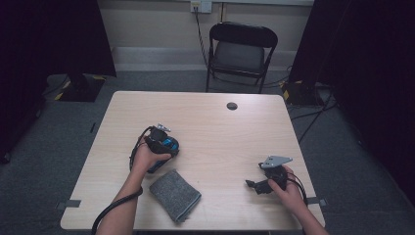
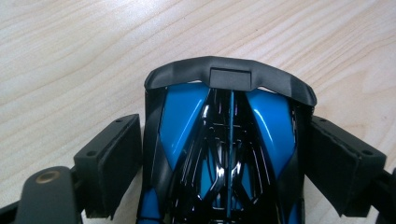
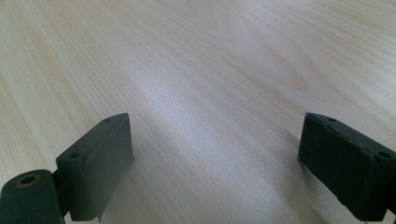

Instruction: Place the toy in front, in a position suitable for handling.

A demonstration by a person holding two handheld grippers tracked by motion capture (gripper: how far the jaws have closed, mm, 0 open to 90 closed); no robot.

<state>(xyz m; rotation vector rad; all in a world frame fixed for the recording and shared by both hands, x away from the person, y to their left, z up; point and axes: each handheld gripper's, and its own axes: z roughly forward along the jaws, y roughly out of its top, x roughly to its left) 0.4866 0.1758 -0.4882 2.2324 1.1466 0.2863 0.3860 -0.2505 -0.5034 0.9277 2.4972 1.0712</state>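
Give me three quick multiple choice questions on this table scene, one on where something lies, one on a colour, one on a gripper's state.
1. Where does the grey cloth lie?
A. near edge, between the forearms
B. on the chair
C. on the floor

2. What colours is the toy car?
A. red and white
B. blue and black
C. all yellow

3. How is the right gripper?
A. shut on the cloth
B. shut on the car
C. open, nothing between its jaws

Answers: 1 A, it rests on the table by the near edge; 2 B, glossy blue panels on black; 3 C, bare wood shows between the jaws.
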